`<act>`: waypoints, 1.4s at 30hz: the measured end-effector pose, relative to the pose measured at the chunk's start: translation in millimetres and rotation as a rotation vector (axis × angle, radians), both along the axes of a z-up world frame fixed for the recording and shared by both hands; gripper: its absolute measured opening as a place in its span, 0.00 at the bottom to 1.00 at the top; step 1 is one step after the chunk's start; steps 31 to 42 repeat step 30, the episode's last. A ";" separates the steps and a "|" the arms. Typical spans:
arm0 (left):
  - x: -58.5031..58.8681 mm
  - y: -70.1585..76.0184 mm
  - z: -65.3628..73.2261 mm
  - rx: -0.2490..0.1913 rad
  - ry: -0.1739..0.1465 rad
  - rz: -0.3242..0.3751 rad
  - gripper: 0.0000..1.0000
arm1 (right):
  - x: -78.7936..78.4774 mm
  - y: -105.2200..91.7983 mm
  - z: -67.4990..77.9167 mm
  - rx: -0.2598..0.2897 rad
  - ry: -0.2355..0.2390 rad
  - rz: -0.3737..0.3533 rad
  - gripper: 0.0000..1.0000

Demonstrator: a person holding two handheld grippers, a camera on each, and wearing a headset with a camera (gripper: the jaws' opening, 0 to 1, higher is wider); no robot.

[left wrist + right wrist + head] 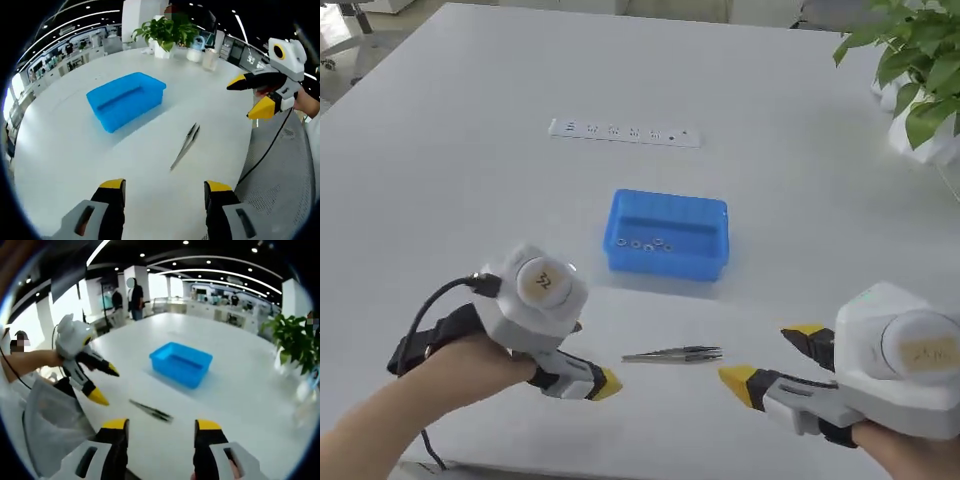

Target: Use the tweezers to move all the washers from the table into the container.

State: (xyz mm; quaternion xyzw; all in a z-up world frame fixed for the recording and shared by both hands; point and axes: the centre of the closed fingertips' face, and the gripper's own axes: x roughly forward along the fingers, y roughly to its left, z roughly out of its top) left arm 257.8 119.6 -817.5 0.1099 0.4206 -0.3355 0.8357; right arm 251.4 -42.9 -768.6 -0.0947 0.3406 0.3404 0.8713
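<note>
A blue container sits mid-table with several small washers inside it. Metal tweezers lie flat on the white table in front of it, between the two grippers. My left gripper hovers left of the tweezers, open and holding nothing. My right gripper is to their right, jaws spread and bare. The left gripper view has its own jaws apart, the tweezers, the container and the right gripper. The right gripper view shows its own open jaws, tweezers, container and left gripper.
A white power strip lies beyond the container. A potted plant stands at the far right corner. The table's near edge runs just below the grippers. People stand far off across the room.
</note>
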 end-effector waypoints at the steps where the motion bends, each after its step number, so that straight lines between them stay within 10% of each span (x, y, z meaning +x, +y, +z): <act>1: 0.3 4.7 5.1 -0.009 -0.011 0.029 0.74 | -0.2 -0.8 -1.1 0.004 0.005 -0.011 0.52; 11: -3.2 54.3 64.5 -0.018 -0.170 0.312 0.99 | -2.6 -20.1 -15.1 -0.014 0.066 -0.147 0.82; 19: -11.4 65.0 68.2 0.015 -0.236 0.351 0.99 | -2.0 -17.2 -7.5 0.038 0.044 -0.146 0.87; 42: -18.6 68.8 69.3 -0.005 -0.233 0.391 0.99 | -5.4 -23.8 -12.1 0.016 0.058 -0.179 0.99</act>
